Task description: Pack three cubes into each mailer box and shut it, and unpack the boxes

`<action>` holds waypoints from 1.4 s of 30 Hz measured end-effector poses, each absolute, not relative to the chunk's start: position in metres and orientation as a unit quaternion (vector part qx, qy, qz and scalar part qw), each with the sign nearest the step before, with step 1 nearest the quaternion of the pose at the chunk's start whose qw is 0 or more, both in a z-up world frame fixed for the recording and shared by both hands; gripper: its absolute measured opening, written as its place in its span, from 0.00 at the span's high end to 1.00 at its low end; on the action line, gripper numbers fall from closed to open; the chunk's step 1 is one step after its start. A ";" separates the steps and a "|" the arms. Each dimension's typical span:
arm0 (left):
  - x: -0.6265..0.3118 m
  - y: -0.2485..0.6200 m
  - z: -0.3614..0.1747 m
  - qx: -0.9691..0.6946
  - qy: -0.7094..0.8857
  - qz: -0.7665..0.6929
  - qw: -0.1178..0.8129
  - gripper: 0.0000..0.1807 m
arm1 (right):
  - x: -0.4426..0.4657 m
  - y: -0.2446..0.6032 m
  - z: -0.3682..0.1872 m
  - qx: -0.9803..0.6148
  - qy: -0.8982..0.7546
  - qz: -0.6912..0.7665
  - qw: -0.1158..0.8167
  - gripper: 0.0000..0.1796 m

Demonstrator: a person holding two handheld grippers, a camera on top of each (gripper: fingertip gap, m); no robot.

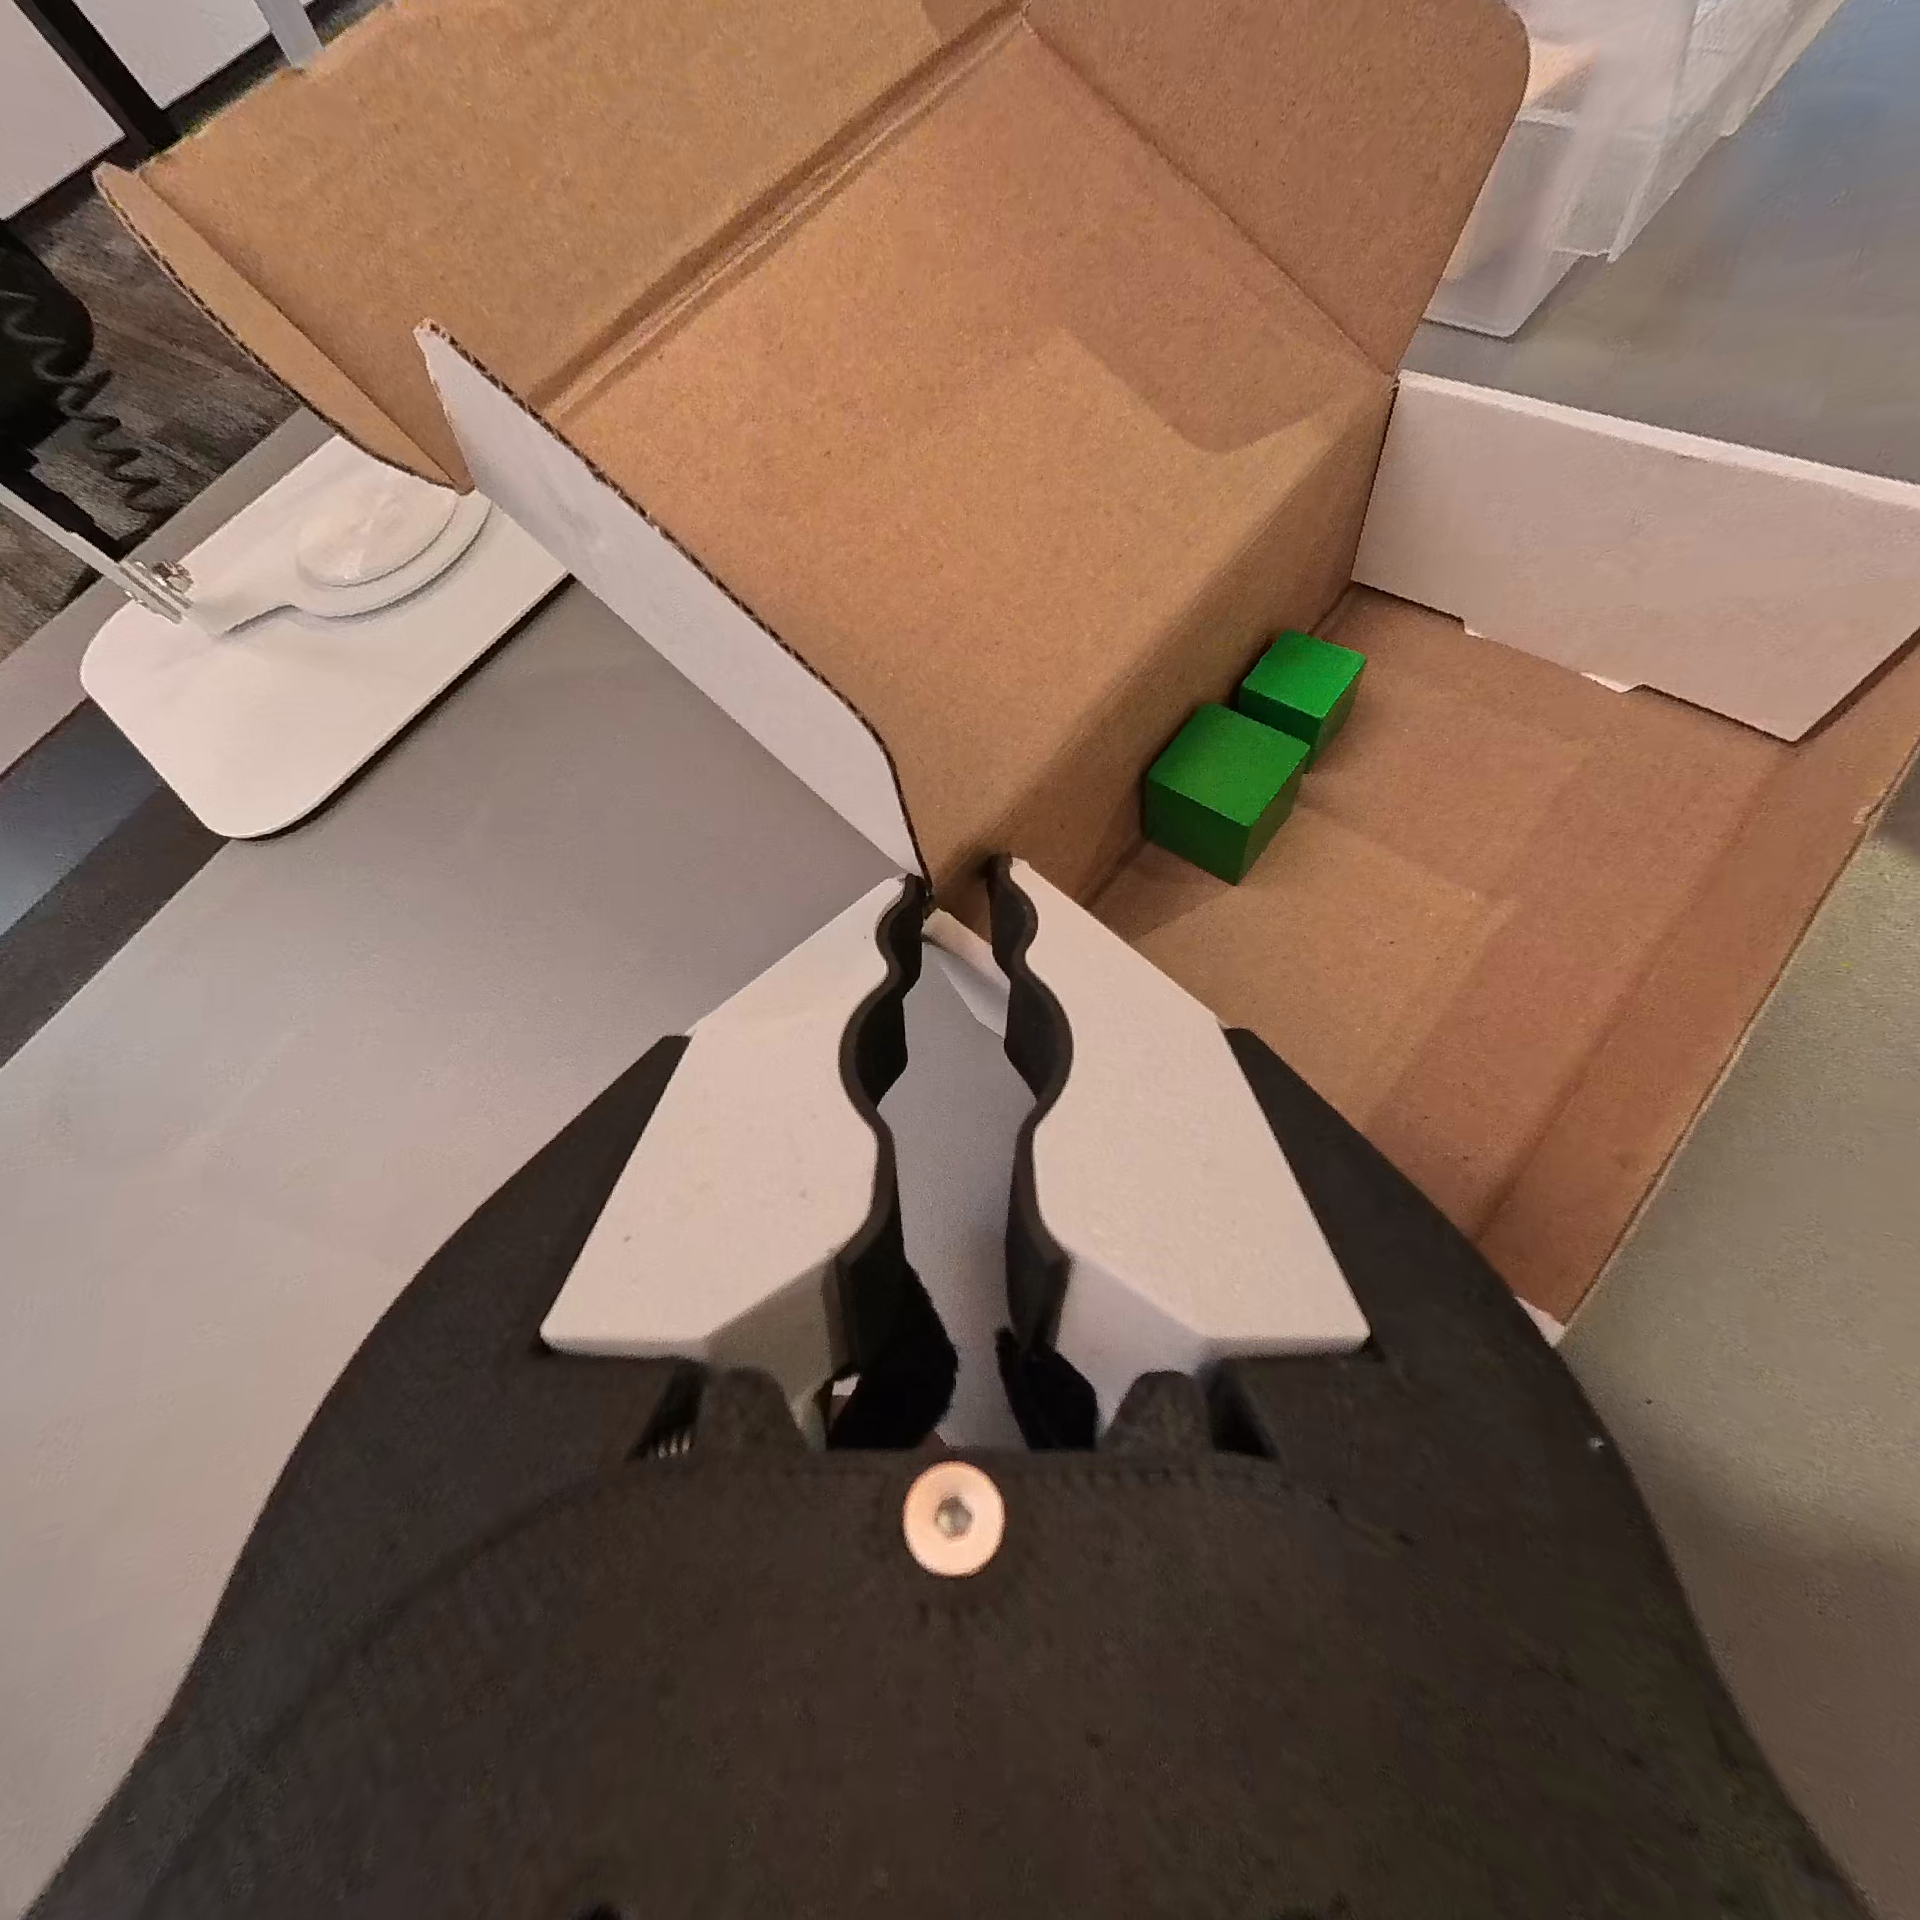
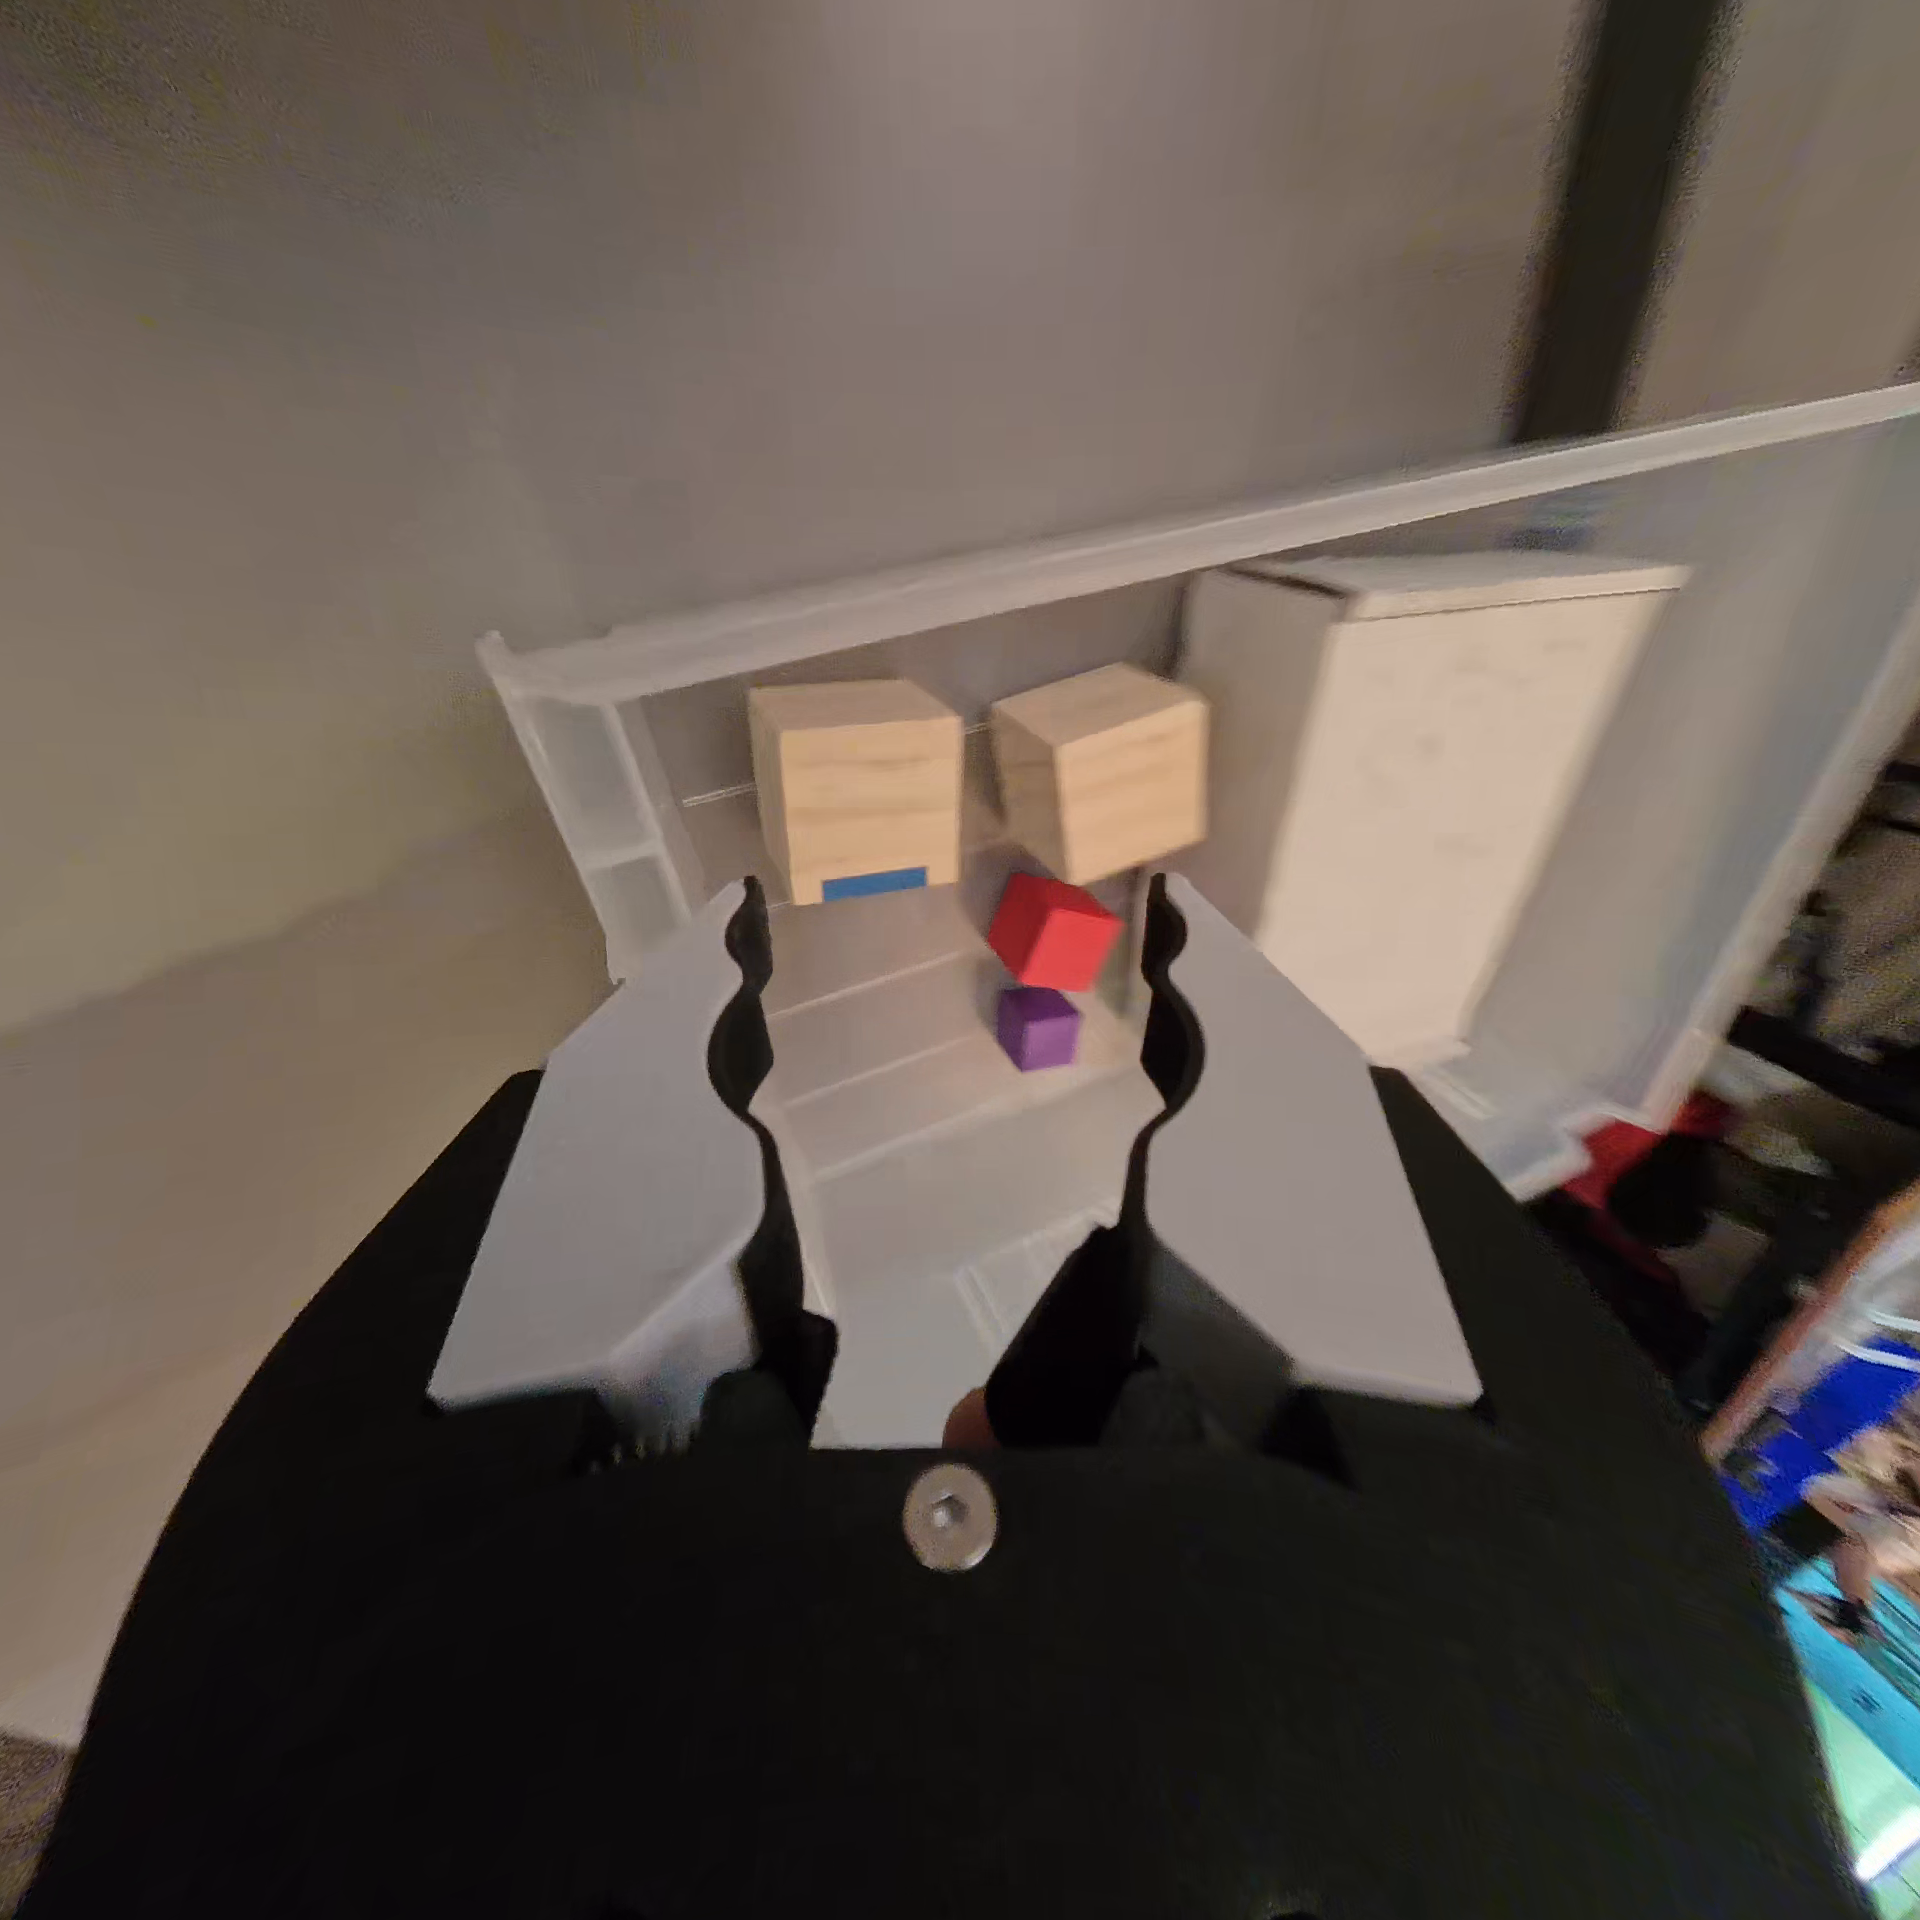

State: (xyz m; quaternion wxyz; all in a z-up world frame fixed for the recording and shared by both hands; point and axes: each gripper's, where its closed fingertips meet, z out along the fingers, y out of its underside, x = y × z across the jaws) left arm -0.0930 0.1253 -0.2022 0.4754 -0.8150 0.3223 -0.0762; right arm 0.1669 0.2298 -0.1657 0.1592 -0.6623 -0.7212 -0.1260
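Note:
In the left wrist view an open mailer box (image 1: 1558, 1039), brown inside and white outside, lies on the grey table with its lid (image 1: 935, 364) standing up. Two green cubes (image 1: 1226, 792) (image 1: 1304, 694) sit side by side on the box floor against the far wall. My left gripper (image 1: 956, 883) is nearly closed on the corner of the box's white side flap (image 1: 665, 613), which runs between the fingers. In the right wrist view my right gripper (image 2: 956, 904) is open and empty above a clear plastic bin (image 2: 1039, 582). The bin holds two wooden cubes (image 2: 857, 790) (image 2: 1107, 769), a red cube (image 2: 1049, 930) and a purple cube (image 2: 1034, 1027).
A blue cube (image 2: 873, 885) shows partly under the left wooden cube. A closed white box (image 2: 1434, 790) stands in the bin at the right. A white stand base (image 1: 281, 665) sits on the table left of the mailer box. Another clear bin (image 1: 1621, 156) is at the far right.

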 end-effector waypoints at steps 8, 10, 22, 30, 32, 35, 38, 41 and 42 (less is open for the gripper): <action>-0.093 0.125 -0.202 -0.816 0.319 -0.077 0.477 0.94 | 0.010 0.090 -0.124 -0.533 -0.809 0.024 0.247 0.72; -0.094 0.125 -0.202 -0.816 0.319 -0.074 0.477 0.94 | -0.013 0.081 -0.154 -0.528 -0.820 0.021 0.218 0.71; -0.094 0.124 -0.202 -0.813 0.325 -0.066 0.478 0.94 | -0.040 0.101 -0.224 -0.569 -0.800 -0.013 0.191 0.84; -0.093 0.124 -0.202 -0.814 0.322 -0.071 0.479 0.94 | -0.032 0.090 -0.227 -0.546 -0.823 -0.024 0.157 0.76; -0.093 0.124 -0.201 -0.812 0.323 -0.071 0.480 0.94 | -0.032 0.088 -0.237 -0.533 -0.834 -0.024 0.142 0.77; -0.094 0.124 -0.202 -0.812 0.324 -0.068 0.480 0.94 | -0.037 0.086 -0.231 -0.539 -0.828 0.004 0.155 0.85; -0.094 0.124 -0.202 -0.812 0.323 -0.071 0.481 0.94 | -0.030 0.091 -0.194 -0.546 -0.812 0.024 0.205 0.85; -0.094 0.124 -0.202 -0.811 0.325 -0.067 0.481 0.94 | 0.004 0.112 -0.142 -0.566 -0.782 0.020 0.261 0.85; -0.094 0.124 -0.202 -0.811 0.325 -0.066 0.481 0.94 | 0.021 0.122 -0.126 -0.579 -0.767 0.015 0.276 0.85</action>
